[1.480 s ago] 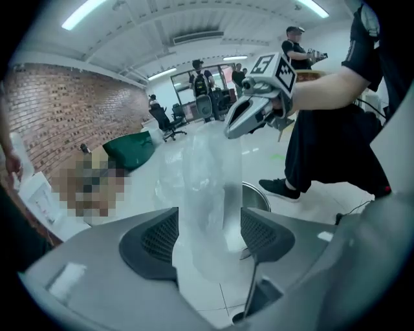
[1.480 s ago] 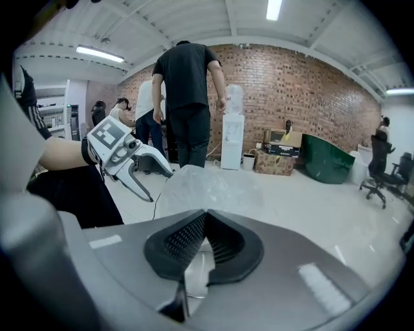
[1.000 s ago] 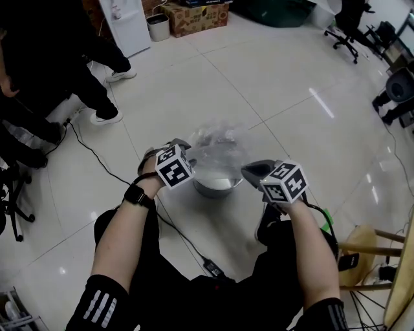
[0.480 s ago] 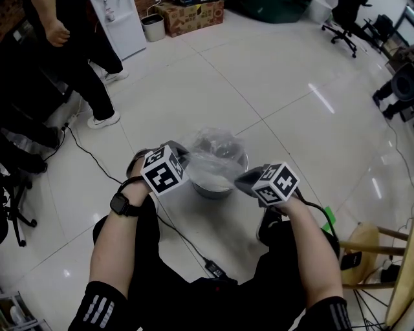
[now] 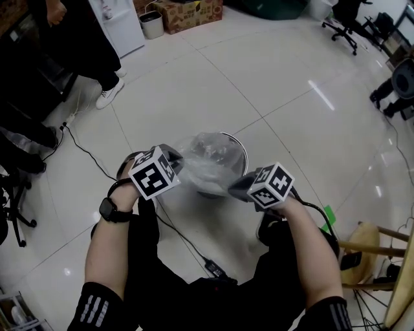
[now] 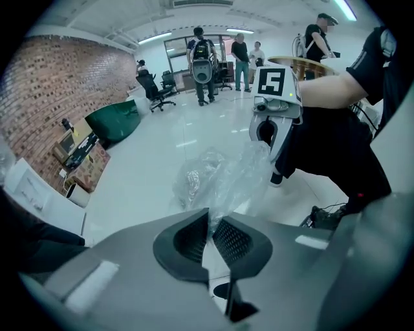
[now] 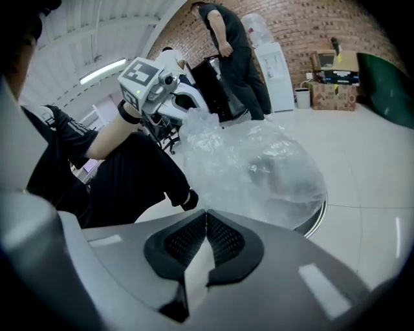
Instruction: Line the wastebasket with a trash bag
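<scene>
- Wastebasket [image 5: 244, 157], round and metal, stands on the white tiled floor [image 5: 291, 97] just ahead of the person's legs.
- Draped over the wastebasket's mouth, a clear trash bag [image 5: 210, 158] bulges upward and hides most of the opening. Only the right part of the wastebasket's rim shows bare.
- Held over the wastebasket's left edge, the left tool [image 5: 176, 160] has its jaws pressed together, with a pinch of the bag's film caught between the pads.
- At the wastebasket's near right edge, the right tool [image 5: 234, 187] is likewise clamped tight on a fold of the film.
- Between the two grips the film spans across the top of the wastebasket.
- On the floor to the left of the wastebasket runs a black cable [image 5: 84, 152].
- Well beyond the wastebasket, on its far side, sits a cardboard box [image 5: 191, 14].
</scene>
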A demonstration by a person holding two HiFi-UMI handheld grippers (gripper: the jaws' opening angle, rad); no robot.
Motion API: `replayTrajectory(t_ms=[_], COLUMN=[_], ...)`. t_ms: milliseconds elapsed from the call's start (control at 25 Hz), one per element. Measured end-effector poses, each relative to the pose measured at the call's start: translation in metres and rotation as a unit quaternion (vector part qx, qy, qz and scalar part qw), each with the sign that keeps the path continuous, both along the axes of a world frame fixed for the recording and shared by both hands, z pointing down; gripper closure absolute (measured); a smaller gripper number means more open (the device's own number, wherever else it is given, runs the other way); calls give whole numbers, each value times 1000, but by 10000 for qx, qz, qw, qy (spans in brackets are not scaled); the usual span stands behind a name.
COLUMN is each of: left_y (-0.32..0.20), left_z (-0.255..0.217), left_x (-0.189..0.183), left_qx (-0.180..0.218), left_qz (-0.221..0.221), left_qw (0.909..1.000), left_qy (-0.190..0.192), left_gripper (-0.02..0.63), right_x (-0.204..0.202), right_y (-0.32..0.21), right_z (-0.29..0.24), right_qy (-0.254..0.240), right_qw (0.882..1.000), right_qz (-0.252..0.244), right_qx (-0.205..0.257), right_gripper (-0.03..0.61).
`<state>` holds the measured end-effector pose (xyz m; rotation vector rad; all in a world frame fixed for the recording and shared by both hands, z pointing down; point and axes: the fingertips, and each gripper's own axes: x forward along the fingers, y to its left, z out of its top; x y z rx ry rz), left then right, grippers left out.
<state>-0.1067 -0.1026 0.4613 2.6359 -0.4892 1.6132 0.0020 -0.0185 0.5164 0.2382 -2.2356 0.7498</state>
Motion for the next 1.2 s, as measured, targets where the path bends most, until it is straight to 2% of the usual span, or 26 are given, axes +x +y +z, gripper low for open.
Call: replayTrajectory(t_ms=[200, 360, 560, 720, 920, 1000, 1120, 1200], left_y=[-22, -33, -52, -72, -79, -78, -78, -82], left_z=[17, 27, 38, 33, 31, 31, 28, 23], left_x=[-3, 8, 29, 42, 57, 59, 56, 48], left_qx=[171, 169, 306, 473, 635, 671, 693, 773], left_qz=[-202, -183, -67, -43, 7, 60, 49, -69], left_qw=[9990, 9987, 9978, 9978, 9973, 9970, 9970, 9965], left_qy=[-365, -449, -576, -464, -371, -379, -351, -323], left_gripper=[607, 589, 589, 589, 589, 589, 589, 553], right_x=[12, 16, 29, 39, 58, 61, 61, 62], right_y=[-19, -19, -35, -70, -110, -115, -109, -111], right_z=[4, 6, -2, -27, -51, -53, -44, -40], right_qy=[205, 250, 239, 165, 361, 485, 776, 898], right_qw=[9991, 9993, 9981, 9923, 9793, 9789, 9832, 9813], right_qz=[347, 272, 406, 809, 1183, 1143, 872, 885], right_qx=[89, 8, 400, 926, 1604, 1620, 1403, 1452], right_gripper=[569, 568, 473, 459, 396, 391, 394, 427])
